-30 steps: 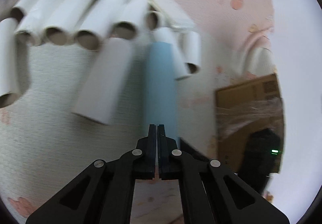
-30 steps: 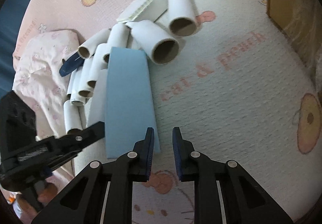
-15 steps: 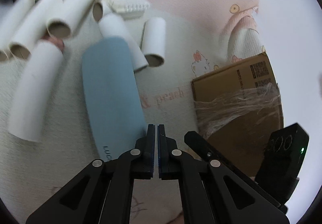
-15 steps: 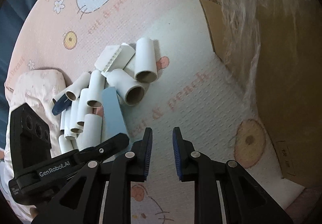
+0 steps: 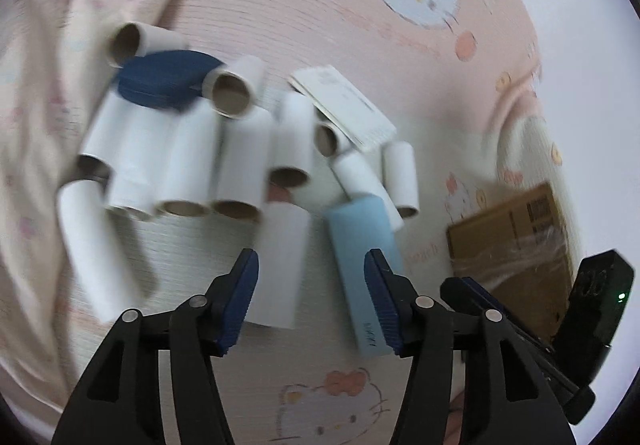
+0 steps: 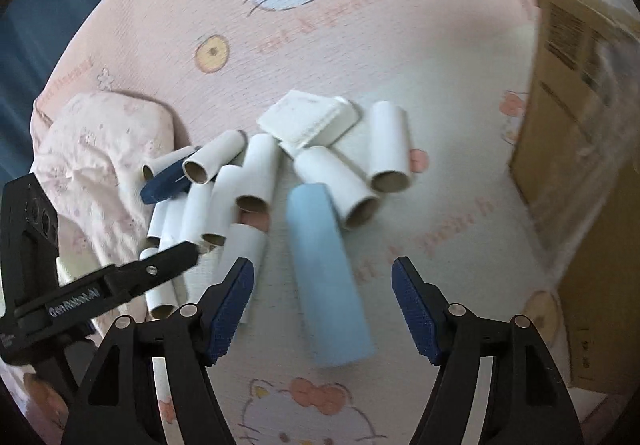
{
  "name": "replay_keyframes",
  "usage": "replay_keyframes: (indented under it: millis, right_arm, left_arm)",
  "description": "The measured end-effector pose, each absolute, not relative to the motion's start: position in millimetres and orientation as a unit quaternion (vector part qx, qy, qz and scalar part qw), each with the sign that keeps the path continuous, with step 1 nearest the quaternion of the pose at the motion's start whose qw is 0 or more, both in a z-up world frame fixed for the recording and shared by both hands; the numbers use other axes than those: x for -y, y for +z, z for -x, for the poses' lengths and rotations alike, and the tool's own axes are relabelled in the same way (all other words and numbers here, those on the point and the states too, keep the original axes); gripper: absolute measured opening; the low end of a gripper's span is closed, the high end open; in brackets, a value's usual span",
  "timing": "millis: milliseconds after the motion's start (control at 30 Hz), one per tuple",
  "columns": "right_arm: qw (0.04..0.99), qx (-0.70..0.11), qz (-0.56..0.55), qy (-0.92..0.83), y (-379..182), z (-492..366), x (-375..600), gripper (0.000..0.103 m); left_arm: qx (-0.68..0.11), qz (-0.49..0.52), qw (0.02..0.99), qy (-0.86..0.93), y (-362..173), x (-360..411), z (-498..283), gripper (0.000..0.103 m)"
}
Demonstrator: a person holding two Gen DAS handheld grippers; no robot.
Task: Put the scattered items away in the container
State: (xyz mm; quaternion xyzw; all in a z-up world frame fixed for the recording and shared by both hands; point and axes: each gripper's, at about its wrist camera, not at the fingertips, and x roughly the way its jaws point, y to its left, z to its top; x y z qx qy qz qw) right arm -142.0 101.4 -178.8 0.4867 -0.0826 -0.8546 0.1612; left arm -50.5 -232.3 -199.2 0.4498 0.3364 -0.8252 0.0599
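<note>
Both grippers are held above a pink cartoon-print mat (image 6: 400, 57) with their jaws spread wide and nothing between the pads. The left gripper (image 5: 310, 297) is released; just ahead of its jaws a white tube (image 5: 280, 265) is seen, its near end lying in the gap between the two fingers. Beside the right-hand finger of that gripper, a light blue case (image 5: 362, 269) is laid lengthwise, its near end passing behind that finger's pad. Further ahead, a pile of white cardboard tubes (image 5: 192, 161) is spread, with a dark blue case (image 5: 168, 77) resting on its far left part and a white notepad (image 5: 344, 105) at the far right of the pile.

The right gripper (image 6: 322, 309) is likewise released. The light blue case (image 6: 326, 277) is seen directly ahead, its near end reaching into the gap between the open jaws, touched by neither pad. The tubes (image 6: 224, 197) are gathered ahead and to the left, the notepad (image 6: 308, 119) beyond them. A cardboard box (image 6: 580, 165) stands well off to the right of the jaws.
</note>
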Motion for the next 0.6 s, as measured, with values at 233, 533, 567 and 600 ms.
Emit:
replay_keyframes:
  millis: [233, 533, 567, 600]
  right_arm:
    - [0.191, 0.078, -0.480, -0.852, -172, 159, -62, 0.071]
    - [0.253, 0.099, -0.493, -0.826, -186, 194, 11, 0.072]
    - [0.253, 0.107, -0.496, -0.824, -189, 199, 19, 0.072]
    - [0.252, 0.113, -0.501, -0.820, -192, 205, 26, 0.072]
  left_arm:
    - [-0.393, -0.419, 0.078, -0.815, -201, 292, 32, 0.064]
    - [-0.407, -0.396, 0.100, -0.817, -199, 343, 43, 0.064]
    - [-0.415, -0.392, 0.099, -0.815, -201, 348, 45, 0.064]
    - [-0.429, -0.388, 0.101, -0.810, -203, 354, 46, 0.064]
